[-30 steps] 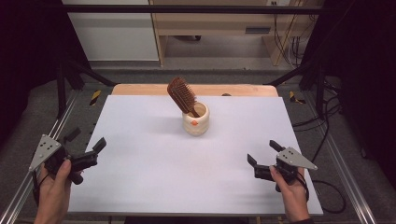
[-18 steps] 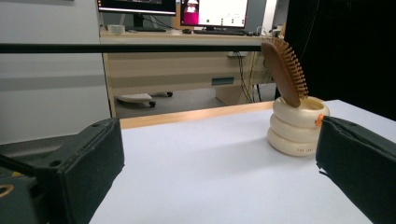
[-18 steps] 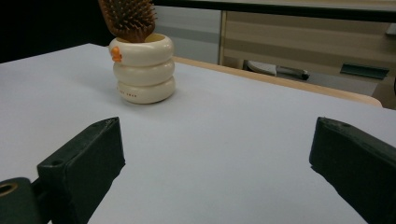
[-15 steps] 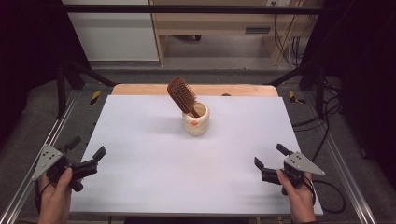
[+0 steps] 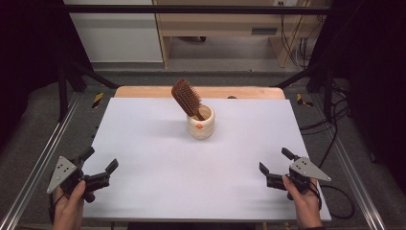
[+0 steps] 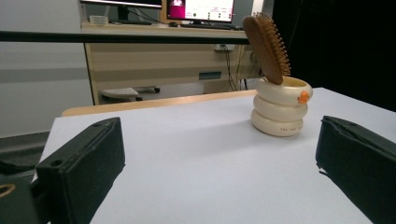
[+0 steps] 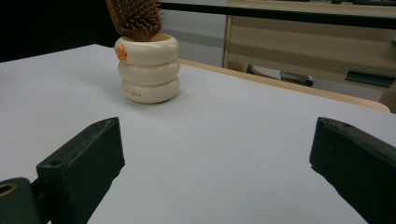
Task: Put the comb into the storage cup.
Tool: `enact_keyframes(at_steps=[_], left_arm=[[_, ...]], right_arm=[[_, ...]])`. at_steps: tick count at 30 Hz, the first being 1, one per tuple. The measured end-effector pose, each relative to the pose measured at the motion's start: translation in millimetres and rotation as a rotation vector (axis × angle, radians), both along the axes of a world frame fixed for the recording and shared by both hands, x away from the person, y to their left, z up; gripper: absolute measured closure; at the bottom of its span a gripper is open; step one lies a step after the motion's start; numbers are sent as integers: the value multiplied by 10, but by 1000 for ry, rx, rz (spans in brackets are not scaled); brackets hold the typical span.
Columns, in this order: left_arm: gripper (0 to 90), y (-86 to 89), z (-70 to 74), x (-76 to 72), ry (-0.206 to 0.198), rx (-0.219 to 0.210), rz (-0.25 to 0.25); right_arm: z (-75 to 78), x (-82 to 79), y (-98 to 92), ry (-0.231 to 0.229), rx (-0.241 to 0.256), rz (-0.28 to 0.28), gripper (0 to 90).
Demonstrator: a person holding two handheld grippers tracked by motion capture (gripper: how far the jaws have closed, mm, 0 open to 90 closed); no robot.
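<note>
Here we are holding the left gripper (image 5: 99,162) and right gripper (image 5: 274,162) with jaws spread, empty, near the table's (image 5: 153,158) front corners.

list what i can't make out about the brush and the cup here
- Hairbrush handle: hidden inside the cream cup in the high view.
- Brush head top: cut off by the upper edge in the right gripper view.
- Small print on the cup's bottom ring: too small to read in the left gripper view.

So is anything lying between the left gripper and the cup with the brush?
No. From the left gripper to the cup holding the brush, the high view shows bare white table; the left gripper view agrees.
</note>
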State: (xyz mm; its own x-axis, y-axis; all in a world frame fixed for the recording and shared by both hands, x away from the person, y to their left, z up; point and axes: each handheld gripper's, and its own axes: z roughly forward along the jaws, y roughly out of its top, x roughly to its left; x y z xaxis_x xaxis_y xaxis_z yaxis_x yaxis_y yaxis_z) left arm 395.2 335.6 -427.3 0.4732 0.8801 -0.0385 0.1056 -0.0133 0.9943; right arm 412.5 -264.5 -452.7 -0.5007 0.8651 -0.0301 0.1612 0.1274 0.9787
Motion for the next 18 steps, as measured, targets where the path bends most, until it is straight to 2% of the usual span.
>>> enact_keyframes(at_steps=[5, 8, 12, 16, 18], left_arm=[[15, -95, -63, -6, 8, 11, -32], [19, -184, -102, -17, 16, 39, -49], [17, -343, -107, -52, -2, 53, -86], [17, -454, -100, -51, -15, 21, -98], [18, -491, -102, -35, -19, 19, -90]], right_arm=[[-17, 37, 27, -4, 3, 6, 32], [-27, 68, 71, -2, 9, 14, 35], [-39, 99, 137, -1, 4, 34, 36], [-39, 124, 162, 14, 37, 32, 36], [-37, 138, 174, 18, 52, 27, 40]])
